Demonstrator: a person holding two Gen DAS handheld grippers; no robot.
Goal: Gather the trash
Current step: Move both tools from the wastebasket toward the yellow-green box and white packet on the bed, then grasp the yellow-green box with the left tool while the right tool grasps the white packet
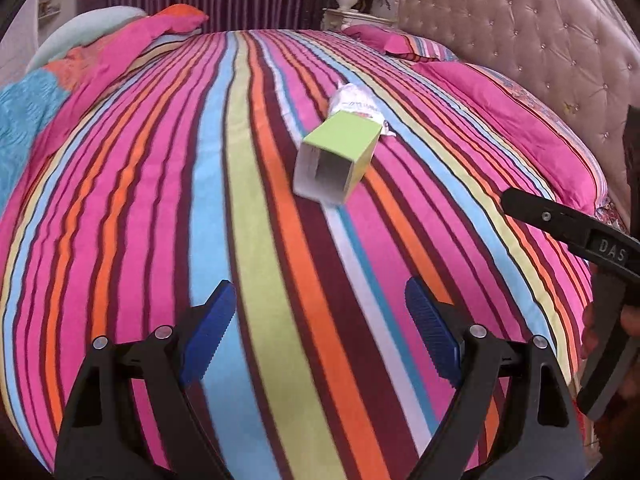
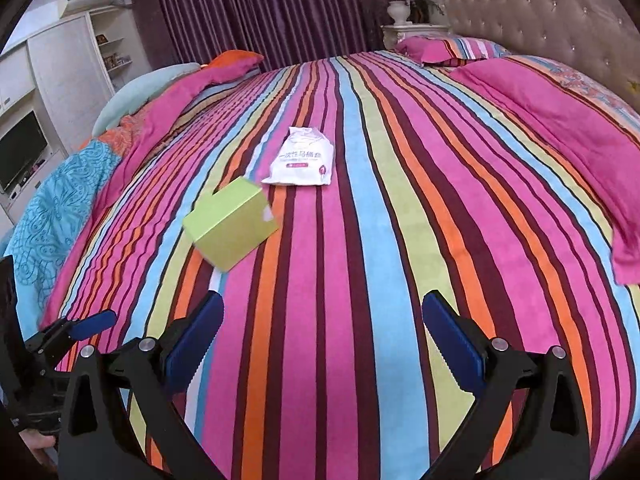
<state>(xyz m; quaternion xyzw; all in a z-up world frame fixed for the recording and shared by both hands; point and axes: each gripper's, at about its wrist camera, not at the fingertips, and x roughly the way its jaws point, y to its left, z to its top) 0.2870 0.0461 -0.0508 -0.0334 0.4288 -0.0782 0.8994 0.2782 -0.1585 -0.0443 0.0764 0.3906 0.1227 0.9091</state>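
An empty green cardboard box (image 1: 338, 160) lies on its side on the striped bedspread, its open end toward my left gripper; it also shows in the right wrist view (image 2: 230, 224). A white plastic packet (image 2: 302, 158) with printed text lies flat just beyond it, partly hidden behind the box in the left wrist view (image 1: 358, 102). My left gripper (image 1: 320, 320) is open and empty, short of the box. My right gripper (image 2: 322, 340) is open and empty, with the box ahead to its left.
The striped bedspread (image 2: 360, 260) covers the whole bed. Pink pillows (image 2: 560, 128) and a tufted headboard (image 1: 520, 40) are at the right. A folded quilt (image 2: 120, 128) lies at the left. A nightstand with a vase (image 2: 400, 16) and purple curtains stand behind.
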